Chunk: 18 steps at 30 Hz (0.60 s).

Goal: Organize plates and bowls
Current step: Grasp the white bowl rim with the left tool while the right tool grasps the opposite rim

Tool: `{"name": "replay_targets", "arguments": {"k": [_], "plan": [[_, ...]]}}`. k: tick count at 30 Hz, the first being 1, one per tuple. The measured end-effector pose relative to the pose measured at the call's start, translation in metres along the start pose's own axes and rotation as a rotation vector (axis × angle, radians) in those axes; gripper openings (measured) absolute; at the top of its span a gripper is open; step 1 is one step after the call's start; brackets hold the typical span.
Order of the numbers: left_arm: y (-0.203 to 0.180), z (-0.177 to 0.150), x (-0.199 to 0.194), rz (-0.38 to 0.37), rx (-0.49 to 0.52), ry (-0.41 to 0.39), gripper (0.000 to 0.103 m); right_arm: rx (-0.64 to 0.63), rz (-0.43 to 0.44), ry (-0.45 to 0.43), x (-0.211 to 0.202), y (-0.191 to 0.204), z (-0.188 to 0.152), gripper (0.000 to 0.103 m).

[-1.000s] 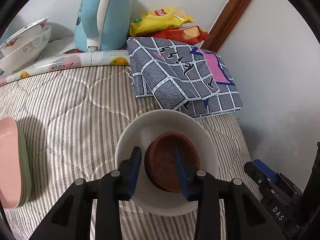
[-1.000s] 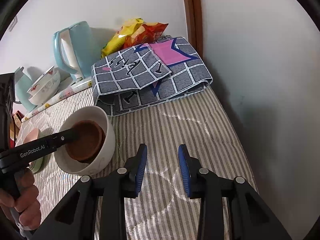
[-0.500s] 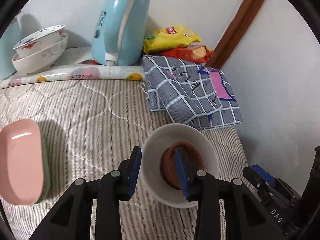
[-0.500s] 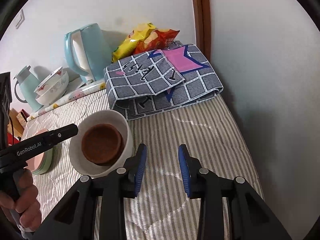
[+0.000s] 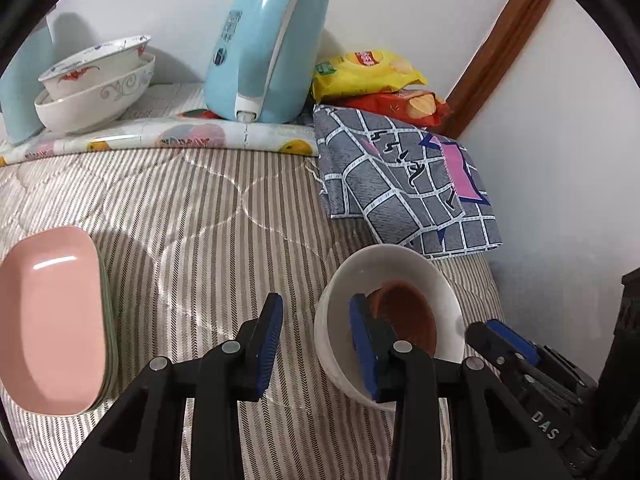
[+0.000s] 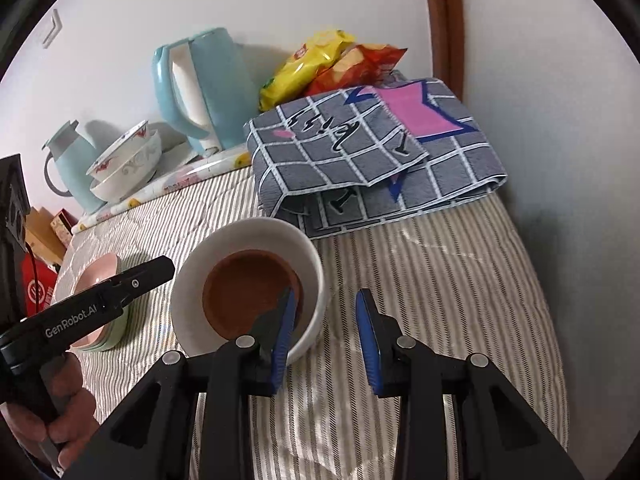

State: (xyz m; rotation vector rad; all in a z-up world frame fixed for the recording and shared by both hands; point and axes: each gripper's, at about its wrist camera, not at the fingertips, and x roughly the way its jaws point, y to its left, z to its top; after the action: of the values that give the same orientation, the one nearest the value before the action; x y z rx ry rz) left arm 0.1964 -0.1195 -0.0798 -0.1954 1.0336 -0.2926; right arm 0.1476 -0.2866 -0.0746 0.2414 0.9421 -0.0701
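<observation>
A white bowl (image 5: 400, 268) with a brown bowl (image 5: 412, 312) nested inside it sits on the striped bedcover; both show in the right wrist view, the white bowl (image 6: 256, 236) and the brown bowl (image 6: 248, 288). My left gripper (image 5: 316, 336) is open and empty, above the cover just left of the white bowl. My right gripper (image 6: 326, 332) is open and empty, its left finger in front of the bowl's near right rim. A pink plate (image 5: 48, 312) tops a stack at the left. Two patterned bowls (image 5: 96, 80) are stacked at the back left.
A light blue kettle (image 5: 268, 48) stands at the back, with snack bags (image 5: 368, 76) and a folded grey checked cloth (image 5: 404, 184) to its right. A wall (image 5: 560, 160) runs along the right. A light blue jug (image 6: 68, 160) stands at the far left.
My left gripper has drawn back out of the white bowl and to the left, leaving the brown bowl inside it. My right gripper has moved closer to the bowl.
</observation>
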Motion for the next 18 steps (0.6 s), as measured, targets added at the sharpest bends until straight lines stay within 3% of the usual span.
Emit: {"name": "replay_targets", "arguments": {"k": [6, 18], "plan": [[0.002, 0.000, 0.010, -0.004, 0.002, 0.021, 0.033, -0.016, -0.037, 0.041, 0.017, 0.003, 0.002, 0.018], [-0.001, 0.000, 0.037, 0.034, 0.038, 0.074, 0.033, -0.067, -0.113, 0.101, 0.041, 0.013, 0.004, 0.018]]}}
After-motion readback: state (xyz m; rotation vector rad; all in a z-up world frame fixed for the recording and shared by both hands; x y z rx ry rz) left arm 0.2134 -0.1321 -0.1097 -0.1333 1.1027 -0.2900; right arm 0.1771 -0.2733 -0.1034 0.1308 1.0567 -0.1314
